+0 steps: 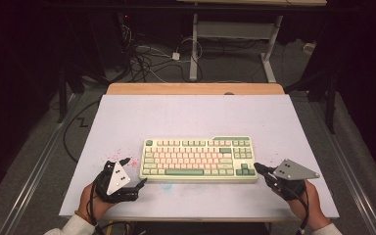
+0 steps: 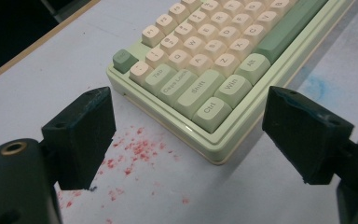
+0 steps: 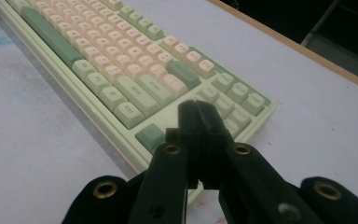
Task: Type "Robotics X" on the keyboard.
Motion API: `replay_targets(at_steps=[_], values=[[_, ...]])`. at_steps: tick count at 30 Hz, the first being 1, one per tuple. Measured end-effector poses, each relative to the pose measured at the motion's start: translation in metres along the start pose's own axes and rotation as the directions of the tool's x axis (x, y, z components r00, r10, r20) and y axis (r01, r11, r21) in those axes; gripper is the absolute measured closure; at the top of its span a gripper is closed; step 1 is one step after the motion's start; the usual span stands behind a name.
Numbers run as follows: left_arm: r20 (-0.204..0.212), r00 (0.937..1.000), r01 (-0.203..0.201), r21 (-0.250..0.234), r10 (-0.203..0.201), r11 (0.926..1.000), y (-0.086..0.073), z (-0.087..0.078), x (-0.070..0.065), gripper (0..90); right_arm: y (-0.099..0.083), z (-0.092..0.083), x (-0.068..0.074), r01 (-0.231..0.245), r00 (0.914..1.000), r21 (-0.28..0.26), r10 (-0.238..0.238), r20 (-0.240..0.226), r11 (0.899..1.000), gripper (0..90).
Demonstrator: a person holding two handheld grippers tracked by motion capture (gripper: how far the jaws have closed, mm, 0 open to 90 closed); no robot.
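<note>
A cream and green keyboard [image 1: 198, 159] lies flat on the white table top [image 1: 186, 112], a little toward the near side. My left gripper [image 1: 134, 171] rests just off the keyboard's near left corner, with its jaws wide open and nothing between the pads. In the left gripper view the open left gripper [image 2: 191, 140] frames that corner of the keyboard [image 2: 205, 56] by the Ctrl key. My right gripper [image 1: 258, 168] points at the near right corner, jaws shut together. In the right gripper view the right gripper [image 3: 198, 121] hovers over the arrow keys of the keyboard [image 3: 121, 60], holding nothing.
Red specks [image 2: 135, 149] stain the table by the left gripper, and a faint blue smear [image 2: 314, 86] lies in front of the keyboard. A wooden strip [image 1: 196, 88] borders the far edge. Beyond it, cables [image 1: 147, 58] and a desk frame [image 1: 193, 49] stand on the floor.
</note>
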State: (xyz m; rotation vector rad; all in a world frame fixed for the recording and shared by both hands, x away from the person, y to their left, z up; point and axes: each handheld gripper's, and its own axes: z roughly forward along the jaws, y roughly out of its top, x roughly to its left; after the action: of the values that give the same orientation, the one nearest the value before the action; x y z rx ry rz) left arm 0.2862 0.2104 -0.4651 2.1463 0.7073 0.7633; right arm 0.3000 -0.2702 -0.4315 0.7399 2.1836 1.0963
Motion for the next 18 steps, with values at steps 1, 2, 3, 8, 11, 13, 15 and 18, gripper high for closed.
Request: replay_targets(at_steps=[1, 2, 3, 8, 11, 13, 15, 18], values=[[0.000, 1.0000, 0.001, 0.000, -0.001, 1.0000, 0.000, 0.000, 0.000, 16.4, 0.001, 0.002, 0.001, 0.004, 1.0000, 0.004, -0.004, -0.004, 1.000, 90.0], [0.000, 1.0000, 0.002, -0.002, -0.002, 1.0000, 0.001, 0.000, 0.000, 16.4, 0.003, 0.004, 0.002, 0.005, 1.0000, 0.006, -0.005, -0.008, 1.000, 90.0], [-0.001, 1.0000, 0.003, -0.002, -0.003, 1.0000, 0.001, 0.000, 0.000, 16.4, 0.004, 0.005, 0.003, 0.007, 0.9999, 0.008, -0.007, -0.013, 1.000, 90.0], [0.007, 1.0000, 0.003, 0.001, -0.003, 1.0000, 0.003, 0.001, 0.000, 16.4, 0.010, 0.013, 0.006, 0.024, 0.9991, 0.012, -0.023, -0.036, 1.000, 90.0], [0.013, 0.9999, 0.009, -0.005, -0.009, 0.9999, 0.006, 0.002, 0.000, 16.4, 0.013, 0.018, 0.008, 0.030, 0.9984, 0.018, -0.029, -0.049, 0.999, 90.0], [0.014, 0.9999, 0.005, -0.003, -0.005, 1.0000, 0.008, 0.003, -0.001, 16.4, 0.015, 0.023, 0.009, 0.032, 0.9980, 0.020, -0.031, -0.055, 0.999, 90.0], [0.018, 0.9998, -0.001, 0.006, 0.001, 1.0000, 0.010, 0.006, -0.002, 16.4, 0.016, 0.025, 0.010, 0.036, 0.9975, 0.022, -0.035, -0.061, 0.999, 90.0], [0.025, 0.9997, -0.008, 0.014, 0.008, 0.9999, 0.014, 0.010, -0.003, 16.4, 0.019, 0.032, 0.013, 0.043, 0.9966, 0.033, -0.040, -0.072, 0.999, 90.0]])
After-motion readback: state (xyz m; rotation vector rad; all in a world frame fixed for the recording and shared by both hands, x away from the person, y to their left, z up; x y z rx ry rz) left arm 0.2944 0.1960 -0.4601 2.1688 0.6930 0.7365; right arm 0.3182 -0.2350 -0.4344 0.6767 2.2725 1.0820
